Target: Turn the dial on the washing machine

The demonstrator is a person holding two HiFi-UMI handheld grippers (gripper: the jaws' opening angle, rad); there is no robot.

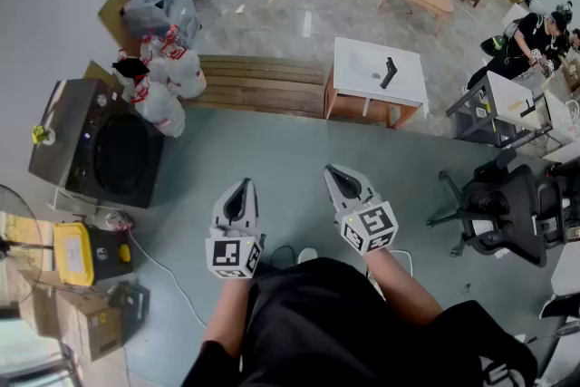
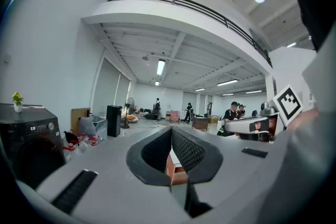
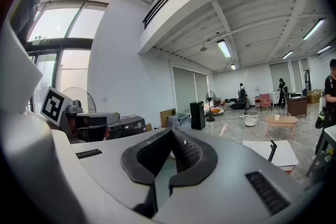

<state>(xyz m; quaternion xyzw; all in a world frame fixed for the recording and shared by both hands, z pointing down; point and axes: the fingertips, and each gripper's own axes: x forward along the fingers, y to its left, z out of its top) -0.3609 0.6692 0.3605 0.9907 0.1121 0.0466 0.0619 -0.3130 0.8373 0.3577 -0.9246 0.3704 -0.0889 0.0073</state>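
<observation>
The washing machine (image 1: 100, 145) is showing a dark grey body and a black round door. The left gripper (image 1: 243, 188) and right gripper (image 1: 335, 174) are showing pale grey shells with black textured pads, and their cubes (image 1: 234, 255) are carrying black-and-white square markers. The floor (image 1: 272, 149) is looking pale grey-green. The slatted bench (image 1: 263, 86) is showing brown wood beside a white table (image 1: 379, 72). A yellow-and-black case (image 1: 77, 251) is sitting by the machine. The bags (image 1: 168, 77) are showing white with red.
</observation>
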